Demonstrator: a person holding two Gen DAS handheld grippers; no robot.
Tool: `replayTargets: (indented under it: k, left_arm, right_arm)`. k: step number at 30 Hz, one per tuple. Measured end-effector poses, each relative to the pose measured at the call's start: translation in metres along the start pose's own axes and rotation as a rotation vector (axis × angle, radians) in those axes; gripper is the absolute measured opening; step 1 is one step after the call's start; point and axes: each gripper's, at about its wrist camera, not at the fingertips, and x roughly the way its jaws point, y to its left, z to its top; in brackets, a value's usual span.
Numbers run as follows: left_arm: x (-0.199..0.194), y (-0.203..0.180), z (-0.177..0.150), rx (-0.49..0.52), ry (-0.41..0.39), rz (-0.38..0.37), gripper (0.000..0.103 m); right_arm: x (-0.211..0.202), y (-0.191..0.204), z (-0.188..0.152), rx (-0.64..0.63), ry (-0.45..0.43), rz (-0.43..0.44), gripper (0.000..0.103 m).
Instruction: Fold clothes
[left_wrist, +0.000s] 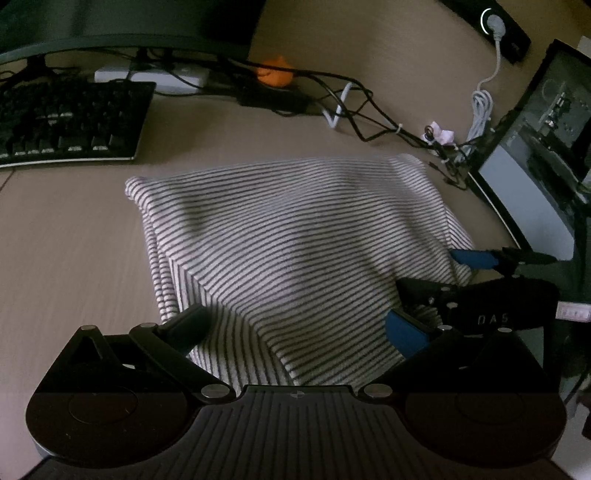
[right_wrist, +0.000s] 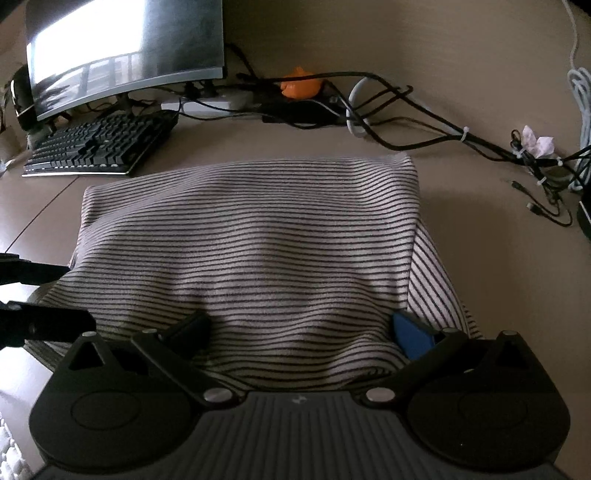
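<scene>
Left gripper (left_wrist: 295, 325) is sitting with its fingers spread wide, one on each side of the near edge of the striped shirt (left_wrist: 295, 251), not pinching anything as far as I can see. Right gripper (right_wrist: 303, 328) is doing the same, fingers wide apart over the shirt's near hem.

The desk (left_wrist: 66, 240) is taking up most of both views, a plain beige top, and the shirt is lying folded roughly in the middle of it, with a second layer peeking out along its right side in the right wrist view. There's open desk on both sides of the shirt, more on the left.

Behind it, a curved monitor (right_wrist: 125, 48) is standing at the back left with a black keyboard (right_wrist: 99, 144) just in front. A second screen (left_wrist: 535, 155) is sitting near the shirt's right edge in the left wrist view. Black cables (right_wrist: 406, 122) are trailing across the back, close to the shirt's far edge, next to a coiled white cable (left_wrist: 480, 110) and a small orange thing (right_wrist: 301, 86).

Only writing I can spot is some lettering on the right gripper's body in the left wrist view, looks like "OAS", partly hidden.
</scene>
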Motion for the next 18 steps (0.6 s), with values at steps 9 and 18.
replayTargets:
  k: [9,18]
  left_arm:
    - [-0.009,0.006,0.001,-0.143,-0.051,0.002,0.103]
    - [-0.053,0.004,-0.03,-0.277,-0.084,0.284,0.103]
  right_arm:
    - [-0.004,-0.064,0.02,0.298,0.089,0.287,0.103]
    - [-0.027,-0.024,-0.006,-0.124,-0.078,0.144,0.103]
